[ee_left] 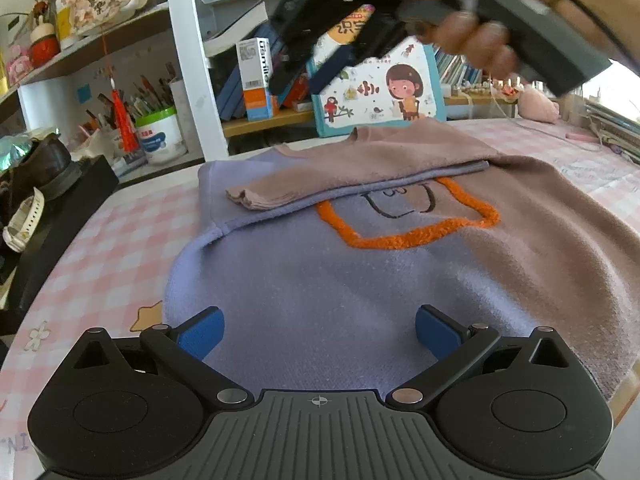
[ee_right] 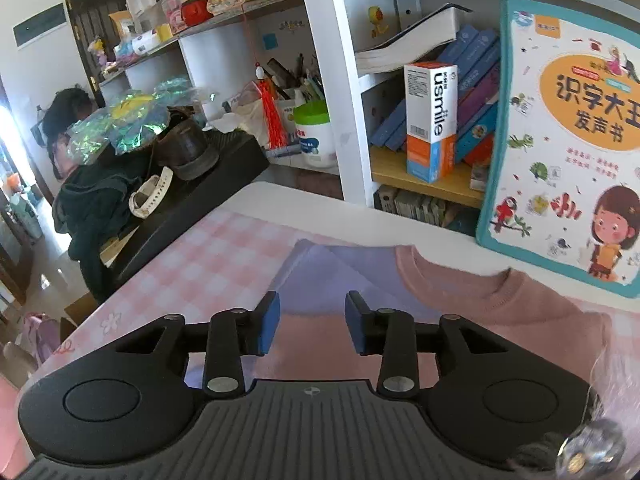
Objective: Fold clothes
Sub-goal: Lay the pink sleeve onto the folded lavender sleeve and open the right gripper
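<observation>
Garment: a soft knitted sweater, half lilac and half dusty pink, with a fuzzy orange outline stitched on the chest, lies flat on the table.
Sleeve: one pink sleeve is folded across the upper chest, its cuff pointing left.
Table: a pink-and-white checked tablecloth covers it; the sweater lies in the middle.
Left gripper: blue pads spread wide, released, hovering over the lilac lower part of the sweater with nothing between them.
Right gripper: blue pads partly apart, nothing pinched, above the pink fabric near the collar.
Hand: seen from the left camera, gripping the right tool's handle above the sweater.
Background: a colourful children's book leans against a white bookshelf.
</observation>
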Tool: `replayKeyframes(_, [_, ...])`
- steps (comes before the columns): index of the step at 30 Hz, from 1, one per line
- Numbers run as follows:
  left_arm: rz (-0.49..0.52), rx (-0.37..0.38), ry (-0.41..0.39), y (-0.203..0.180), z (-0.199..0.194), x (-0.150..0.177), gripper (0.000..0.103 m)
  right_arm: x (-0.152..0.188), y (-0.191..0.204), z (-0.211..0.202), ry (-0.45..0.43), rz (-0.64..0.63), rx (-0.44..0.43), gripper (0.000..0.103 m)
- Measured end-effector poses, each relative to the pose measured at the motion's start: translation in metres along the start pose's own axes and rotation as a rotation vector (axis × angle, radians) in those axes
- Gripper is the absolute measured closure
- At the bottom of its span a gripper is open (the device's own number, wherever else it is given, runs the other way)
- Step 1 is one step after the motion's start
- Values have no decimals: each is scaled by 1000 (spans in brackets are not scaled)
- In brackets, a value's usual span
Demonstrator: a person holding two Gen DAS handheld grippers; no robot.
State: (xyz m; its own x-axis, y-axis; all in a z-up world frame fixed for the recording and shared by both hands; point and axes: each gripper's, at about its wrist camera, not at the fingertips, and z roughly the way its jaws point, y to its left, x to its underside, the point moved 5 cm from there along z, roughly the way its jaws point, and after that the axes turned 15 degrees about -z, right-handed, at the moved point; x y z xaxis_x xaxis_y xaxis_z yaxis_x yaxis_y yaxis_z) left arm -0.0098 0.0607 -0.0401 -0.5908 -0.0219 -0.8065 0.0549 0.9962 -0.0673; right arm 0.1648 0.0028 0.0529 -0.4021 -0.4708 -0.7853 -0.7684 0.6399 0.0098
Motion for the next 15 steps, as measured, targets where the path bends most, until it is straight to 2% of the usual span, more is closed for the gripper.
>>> replayKeyframes(3, [5, -6, -2, -1, 0, 0, 0, 23, -1, -15, 12, 13, -1, 61])
replayKeyframes(7, [10, -13, -2, -2, 1, 1, 0, 71, -3, -38, 55, 53, -1, 61])
replayKeyframes(11, [6, -10, 0, -2, 0, 1, 0, 117, -6, -70, 91, 63, 52, 59])
replayKeyframes(15, [-48, -2, -5, 7, -3, 0, 0, 154, -14, -114, 86, 123, 85, 57])
